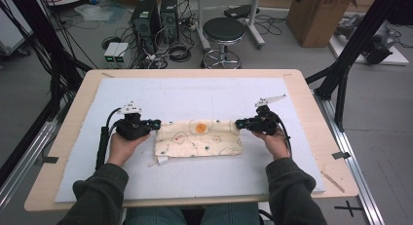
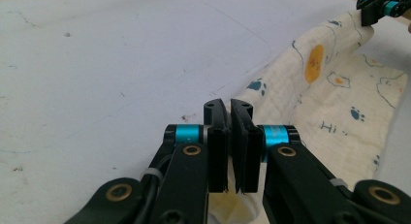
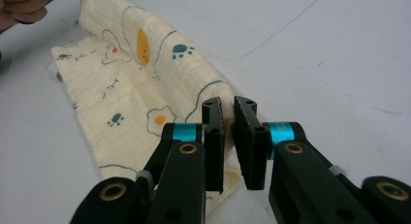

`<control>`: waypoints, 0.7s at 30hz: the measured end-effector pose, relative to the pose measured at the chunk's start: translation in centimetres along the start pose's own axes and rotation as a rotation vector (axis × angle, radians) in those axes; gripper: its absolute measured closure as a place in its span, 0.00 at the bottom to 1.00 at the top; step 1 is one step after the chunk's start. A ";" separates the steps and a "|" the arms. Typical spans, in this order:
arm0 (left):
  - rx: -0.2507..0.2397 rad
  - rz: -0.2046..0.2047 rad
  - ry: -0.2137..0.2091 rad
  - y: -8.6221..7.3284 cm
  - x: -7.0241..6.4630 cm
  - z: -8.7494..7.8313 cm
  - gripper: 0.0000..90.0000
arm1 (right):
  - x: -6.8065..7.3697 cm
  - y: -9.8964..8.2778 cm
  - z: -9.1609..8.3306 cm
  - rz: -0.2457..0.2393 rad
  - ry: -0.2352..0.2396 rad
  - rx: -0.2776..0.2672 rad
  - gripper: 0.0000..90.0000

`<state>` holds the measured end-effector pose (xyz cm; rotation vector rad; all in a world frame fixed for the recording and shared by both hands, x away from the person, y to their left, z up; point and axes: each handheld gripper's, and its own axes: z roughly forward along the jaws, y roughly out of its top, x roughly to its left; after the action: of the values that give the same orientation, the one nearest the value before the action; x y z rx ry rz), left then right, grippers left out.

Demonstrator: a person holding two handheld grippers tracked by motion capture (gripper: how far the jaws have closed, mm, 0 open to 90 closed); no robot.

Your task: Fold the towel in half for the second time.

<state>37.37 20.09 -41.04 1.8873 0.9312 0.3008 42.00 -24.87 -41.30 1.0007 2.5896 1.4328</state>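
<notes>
On the white mat (image 1: 195, 176) covering the counter (image 1: 311, 103), a cream printed cloth (image 1: 199, 138) is held folded by its two far corners. Its left corner is pinched in the closed left tongs (image 1: 157, 123), its right corner in the closed right tongs (image 1: 238, 123); the near edge rests flat.

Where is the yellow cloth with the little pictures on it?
In the high view the pale yellow printed cloth lies mid-table on the white mat, stretched between the left gripper and the right gripper.
</notes>
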 end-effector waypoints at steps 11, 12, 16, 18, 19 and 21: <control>-0.002 0.015 -0.005 -0.4 -0.4 -0.4 0.95 | 0.6 -0.7 -0.5 -0.004 0.013 -0.005 0.91; 0.004 0.017 -0.004 -0.6 -0.3 -0.4 0.95 | 0.6 -0.8 -0.5 -0.007 0.015 -0.007 0.91; -0.009 0.012 -0.009 -1.1 -0.4 -0.5 0.95 | 0.9 -0.9 -0.4 -0.022 0.018 -0.010 0.91; -0.009 0.014 -0.014 -1.3 -0.5 -0.6 0.95 | 1.1 -1.0 -0.4 -0.023 0.020 -0.010 0.91; -0.006 0.017 -0.017 -1.3 -0.6 -0.6 0.95 | 1.1 -1.0 -0.5 -0.029 0.022 -0.009 0.91; -0.012 0.017 -0.021 -1.4 -0.6 -0.7 0.94 | 1.3 -1.2 -0.5 -0.027 0.023 -0.011 0.91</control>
<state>35.87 20.44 -41.70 1.8852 0.8974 0.2958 40.25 -25.00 -41.55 0.9491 2.5974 1.4599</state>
